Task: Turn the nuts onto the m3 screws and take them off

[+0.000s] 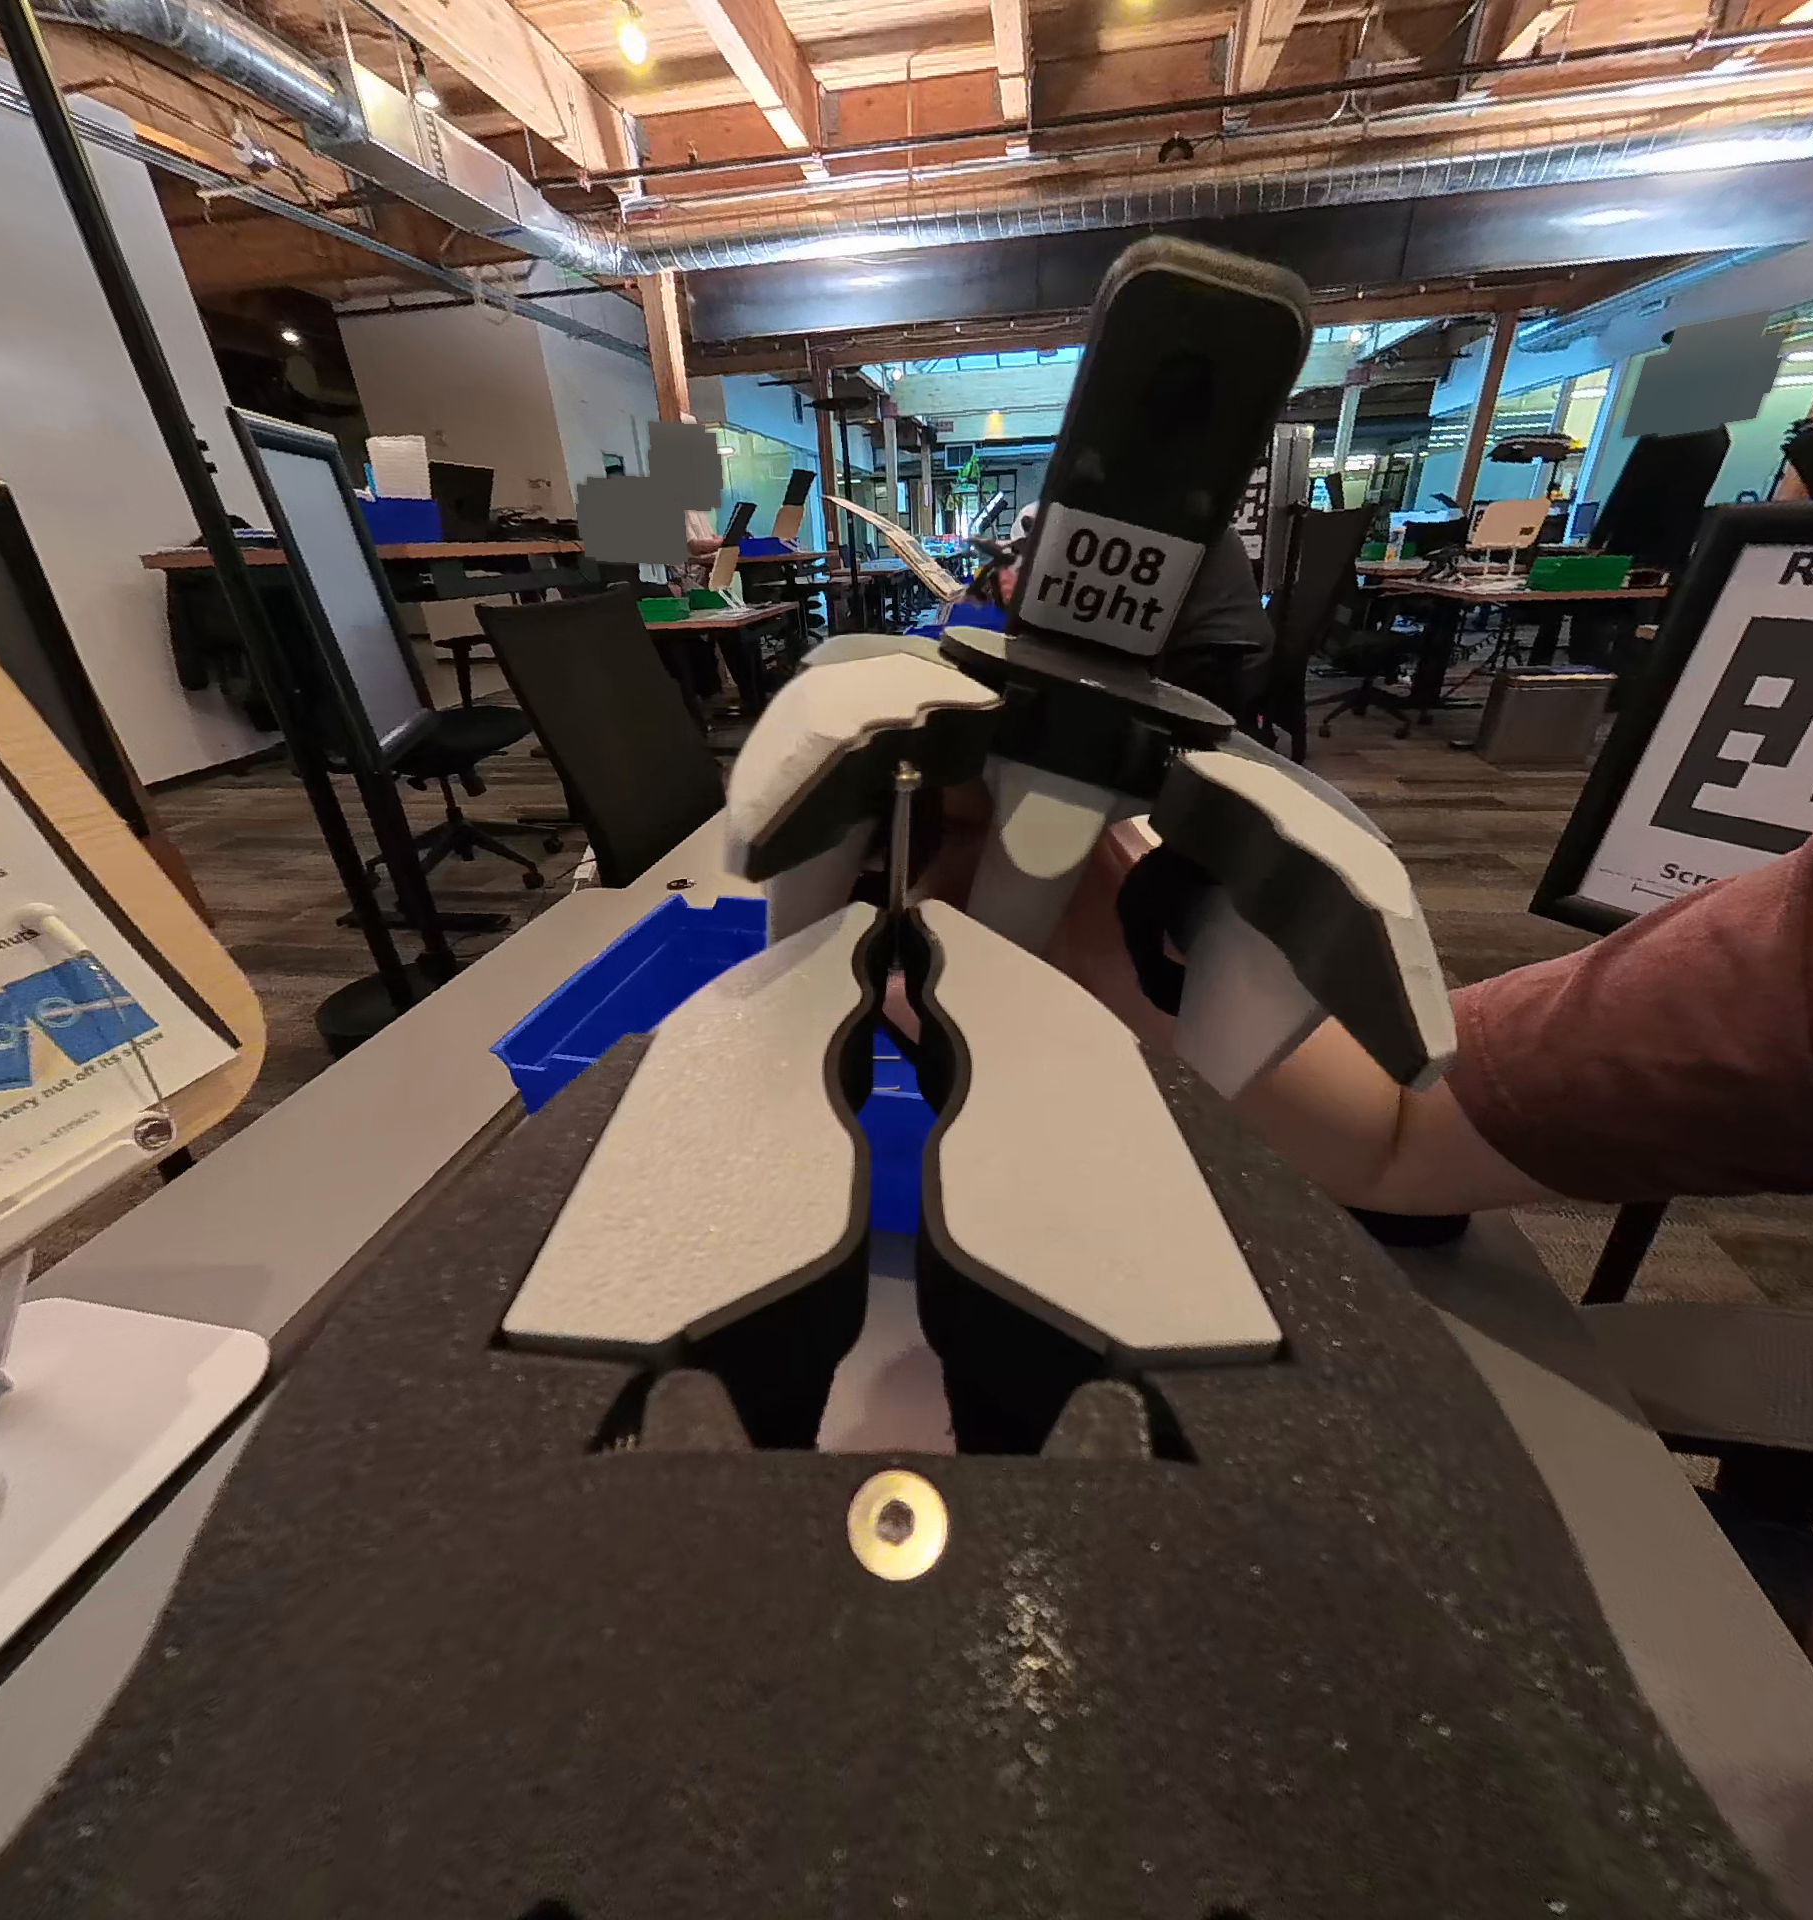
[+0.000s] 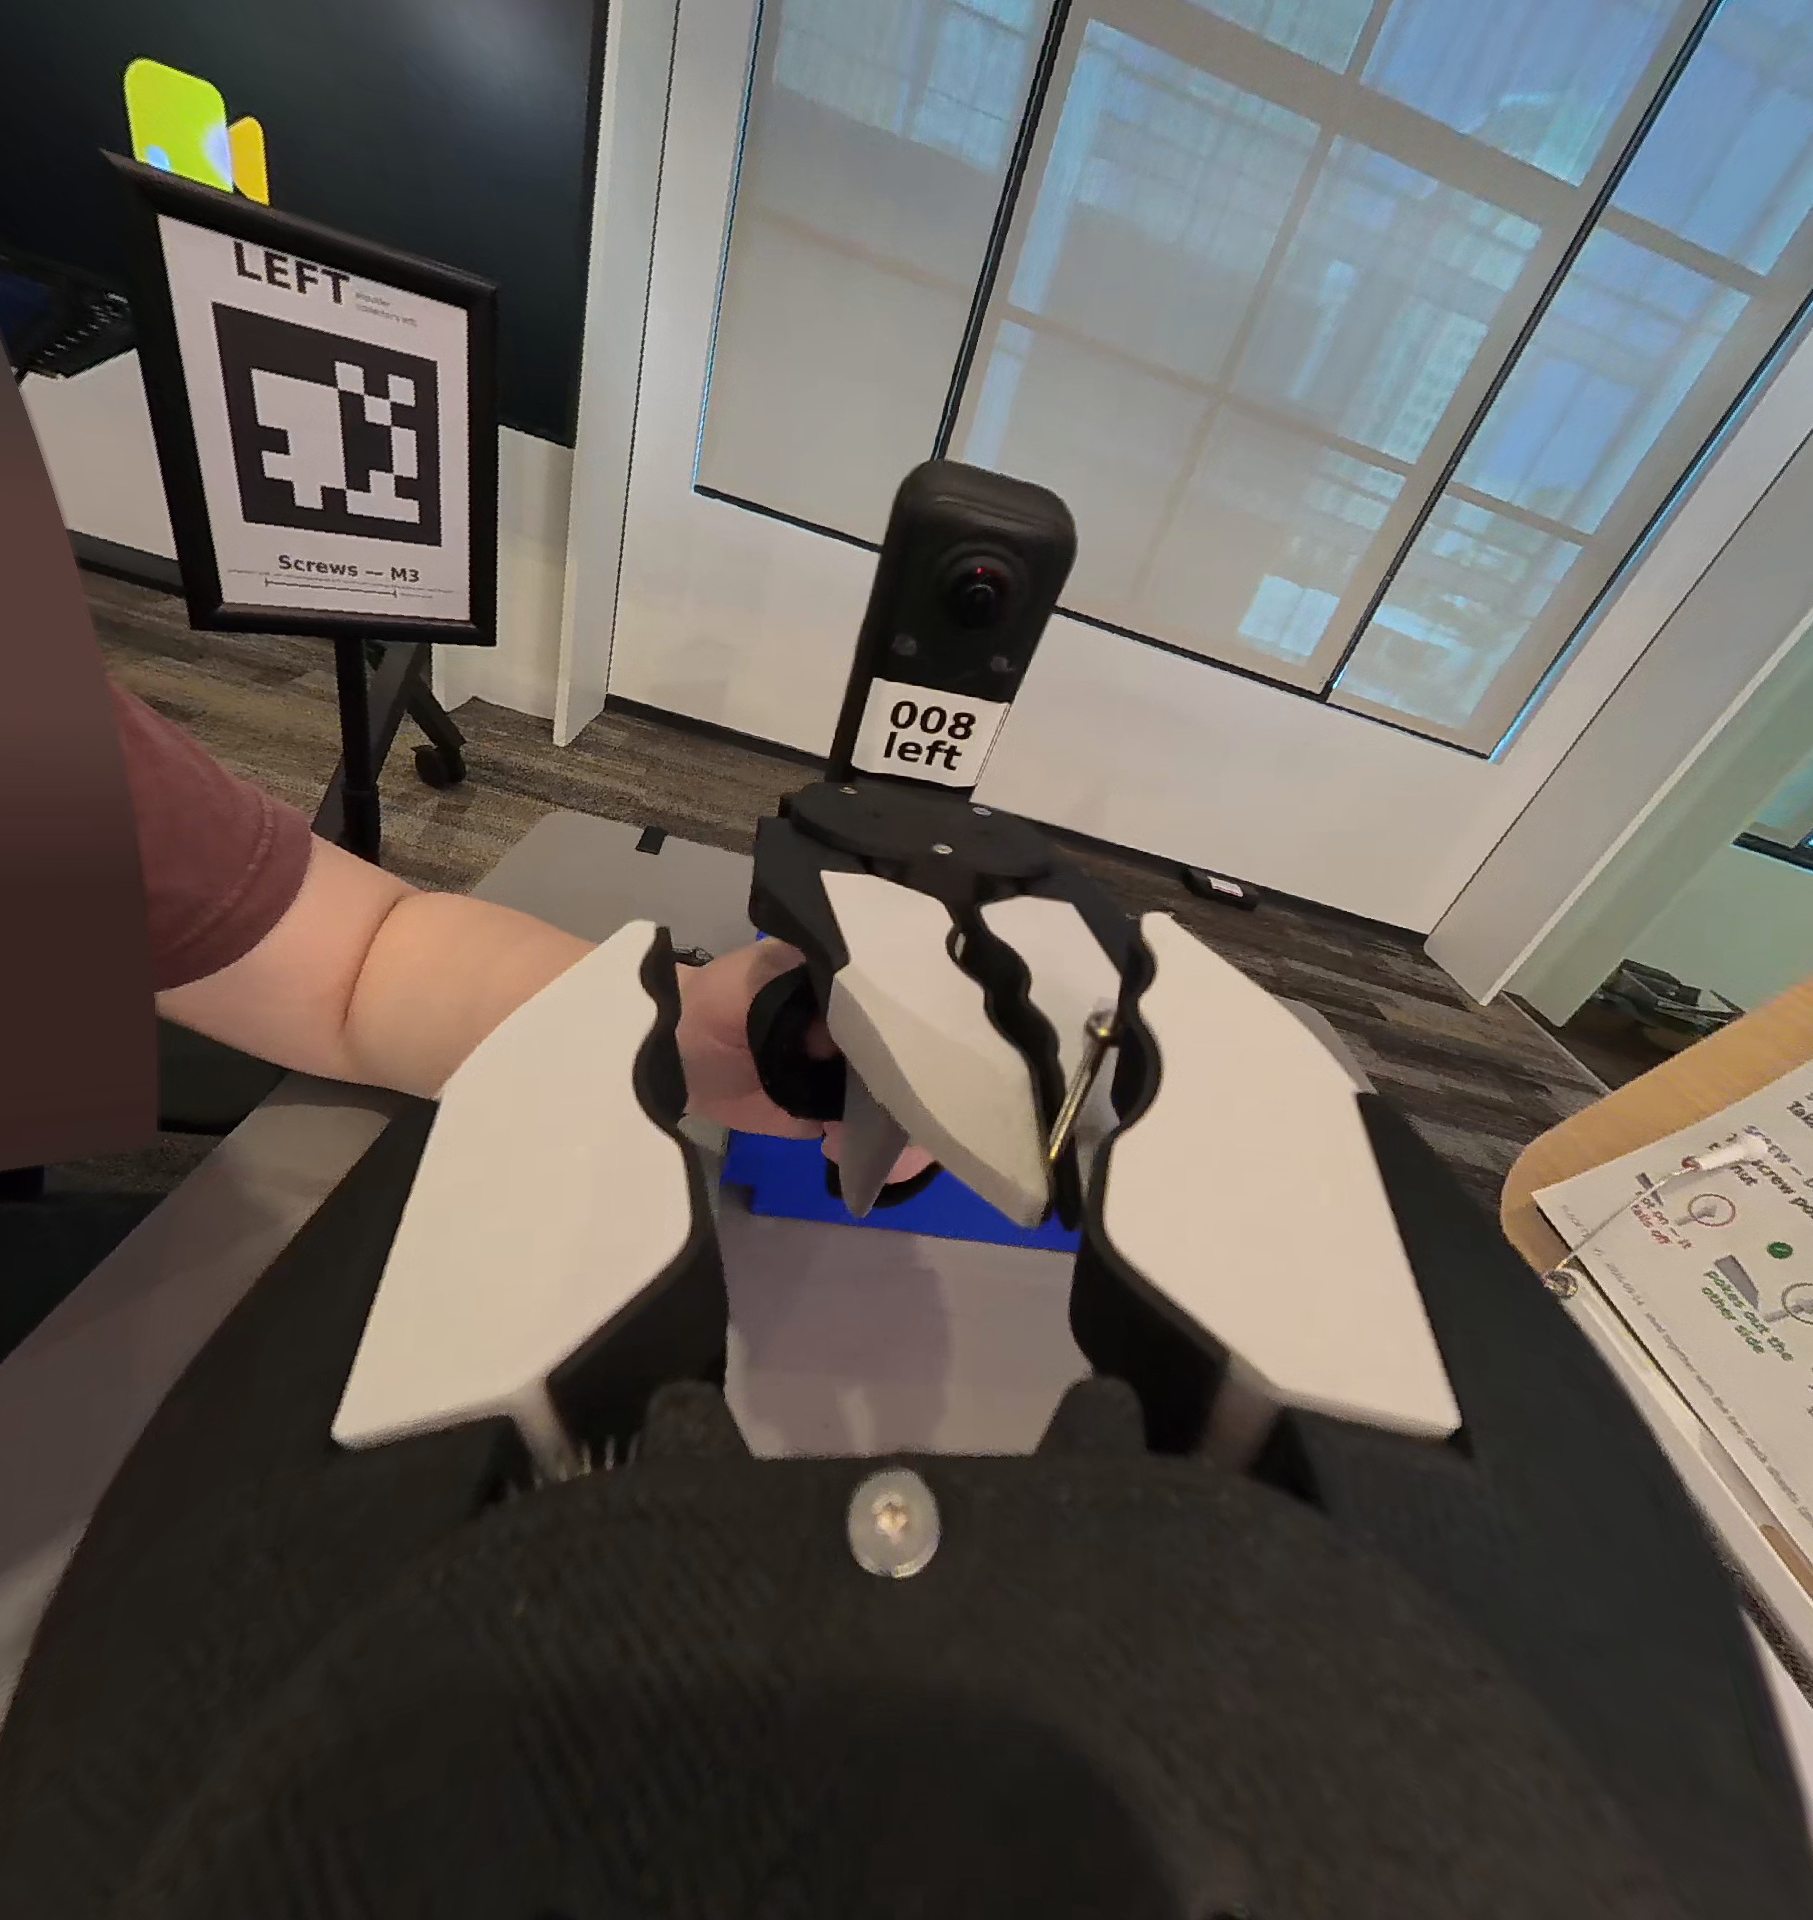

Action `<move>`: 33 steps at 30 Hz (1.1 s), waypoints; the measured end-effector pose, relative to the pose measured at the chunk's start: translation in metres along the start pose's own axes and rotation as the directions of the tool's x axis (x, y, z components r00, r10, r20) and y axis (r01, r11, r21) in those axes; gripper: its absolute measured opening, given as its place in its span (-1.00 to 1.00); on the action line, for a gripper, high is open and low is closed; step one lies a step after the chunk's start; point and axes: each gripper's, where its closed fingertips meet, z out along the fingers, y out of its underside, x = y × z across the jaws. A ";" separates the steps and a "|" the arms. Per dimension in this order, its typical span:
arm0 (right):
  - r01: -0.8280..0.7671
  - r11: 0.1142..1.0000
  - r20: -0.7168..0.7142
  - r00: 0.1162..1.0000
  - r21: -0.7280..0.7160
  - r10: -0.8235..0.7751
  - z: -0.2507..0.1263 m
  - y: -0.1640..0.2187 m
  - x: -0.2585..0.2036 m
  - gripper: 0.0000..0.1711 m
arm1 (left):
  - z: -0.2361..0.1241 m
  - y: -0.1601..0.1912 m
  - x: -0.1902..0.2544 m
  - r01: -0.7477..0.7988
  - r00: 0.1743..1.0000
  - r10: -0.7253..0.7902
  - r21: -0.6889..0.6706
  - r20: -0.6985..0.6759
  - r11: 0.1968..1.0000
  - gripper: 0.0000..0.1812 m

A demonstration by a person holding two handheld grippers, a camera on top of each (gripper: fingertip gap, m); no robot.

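Observation:
My left gripper is shut on a thin metal M3 screw that sticks up past its fingertips. The screw's top end has a small wider piece; I cannot tell whether it is the head or a nut. My right gripper is open and empty, facing the left one. In the right wrist view the screw leans between the right gripper's jaws, close to its right finger. The left gripper and the right gripper each show in the other's view.
A blue bin sits on the grey table under both grippers; it also shows in the right wrist view. An instruction board stands left, framed marker signs at the sides. A person's forearm reaches in. Spacing between my two grippers at the tips: around 5 cm.

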 end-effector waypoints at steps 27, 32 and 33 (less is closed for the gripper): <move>-0.003 1.000 -0.020 1.000 0.016 0.003 -0.002 -0.004 0.003 0.02 | -0.010 -0.007 -0.009 -0.010 0.999 0.009 0.014 0.036 1.000 -0.97; 0.003 1.000 -0.033 0.999 0.016 -0.002 -0.008 -0.006 0.007 0.00 | -0.021 -0.016 -0.018 0.000 0.998 -0.003 0.047 0.065 0.999 -0.98; 0.001 1.000 -0.039 0.999 0.018 -0.001 -0.009 -0.005 0.009 -0.01 | -0.022 -0.017 -0.018 0.007 0.998 -0.010 0.054 0.060 0.999 -0.98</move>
